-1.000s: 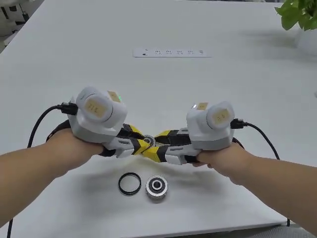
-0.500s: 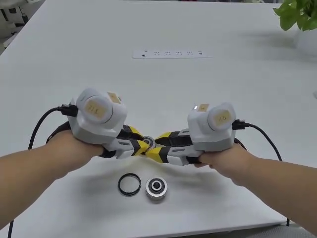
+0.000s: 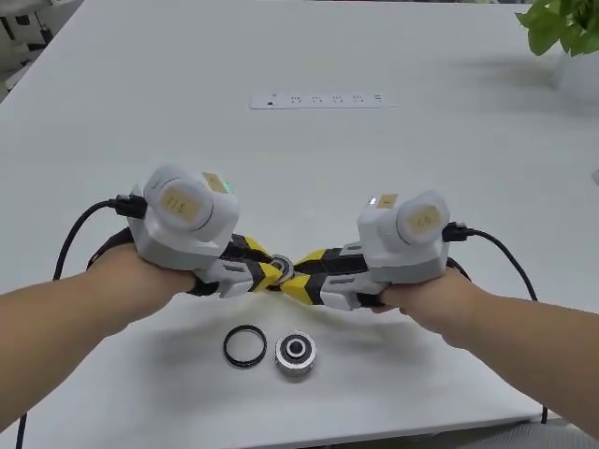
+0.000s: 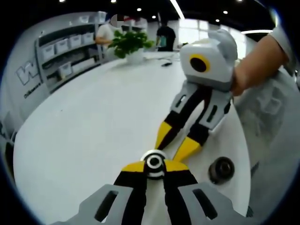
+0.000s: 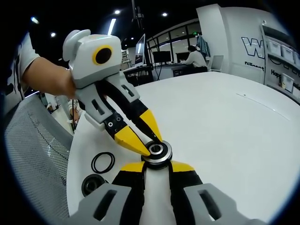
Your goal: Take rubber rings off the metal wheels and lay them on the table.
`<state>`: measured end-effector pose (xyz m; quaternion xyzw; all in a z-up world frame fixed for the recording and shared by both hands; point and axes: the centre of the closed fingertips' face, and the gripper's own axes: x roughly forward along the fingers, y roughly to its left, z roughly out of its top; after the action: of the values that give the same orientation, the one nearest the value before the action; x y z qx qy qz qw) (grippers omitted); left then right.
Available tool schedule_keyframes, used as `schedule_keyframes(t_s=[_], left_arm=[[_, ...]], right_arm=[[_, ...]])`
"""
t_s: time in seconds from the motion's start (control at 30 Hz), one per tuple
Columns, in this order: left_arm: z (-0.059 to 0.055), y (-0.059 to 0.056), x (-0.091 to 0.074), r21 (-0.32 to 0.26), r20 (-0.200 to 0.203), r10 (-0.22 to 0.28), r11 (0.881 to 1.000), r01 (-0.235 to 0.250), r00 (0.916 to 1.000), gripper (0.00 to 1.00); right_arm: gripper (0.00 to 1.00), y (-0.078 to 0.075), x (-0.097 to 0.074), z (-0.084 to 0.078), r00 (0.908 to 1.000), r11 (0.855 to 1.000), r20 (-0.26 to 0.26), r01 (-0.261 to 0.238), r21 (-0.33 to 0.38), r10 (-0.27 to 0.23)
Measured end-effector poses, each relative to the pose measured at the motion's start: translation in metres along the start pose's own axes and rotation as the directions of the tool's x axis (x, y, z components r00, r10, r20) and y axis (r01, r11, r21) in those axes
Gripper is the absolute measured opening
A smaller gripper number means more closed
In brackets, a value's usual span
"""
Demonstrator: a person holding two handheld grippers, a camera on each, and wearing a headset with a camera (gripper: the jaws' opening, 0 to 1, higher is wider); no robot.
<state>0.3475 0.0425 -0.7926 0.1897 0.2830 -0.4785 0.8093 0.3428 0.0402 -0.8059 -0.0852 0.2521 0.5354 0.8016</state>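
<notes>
Over the white bench (image 3: pixel 393 150), left gripper (image 3: pixel 265 273) and right gripper (image 3: pixel 301 278) pinch one stiff metal wheel (image 5: pixel 157 151); its stretchy ring (image 5: pixel 158 161) should peel at the rim.

Of the held wheel (image 3: pixel 283 270) we see only a sliver in the head view, since yellow jaw tips cover it from both sides and hide whether a rubber ring sits on it. The loose wheel (image 4: pixel 221 169) is dark and blurred in the left gripper view. The plant (image 3: pixel 560 25) is cut by the corner, and we cannot read the power strip (image 3: pixel 324 99) markings.
</notes>
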Motion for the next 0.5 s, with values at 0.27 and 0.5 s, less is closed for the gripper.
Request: schedule_keyframes(t_s=[0.27, 0.5], left_arm=[[-0.0004, 0.0016, 0.0006, 0.000, 0.001, 0.001, 1.000, -0.001, 1.0000, 0.13], [-0.0005, 0.0027, 0.0011, -0.001, 0.001, 0.002, 1.000, -0.002, 1.0000, 0.13]], right_arm=[[0.14, -0.0009, -0.0007, -0.0010, 1.0000, 1.000, -0.002, -0.001, 0.001, 0.001], [0.06, -0.0047, -0.0027, -0.0035, 0.9999, 1.000, -0.010, 0.003, 0.010, -0.003]])
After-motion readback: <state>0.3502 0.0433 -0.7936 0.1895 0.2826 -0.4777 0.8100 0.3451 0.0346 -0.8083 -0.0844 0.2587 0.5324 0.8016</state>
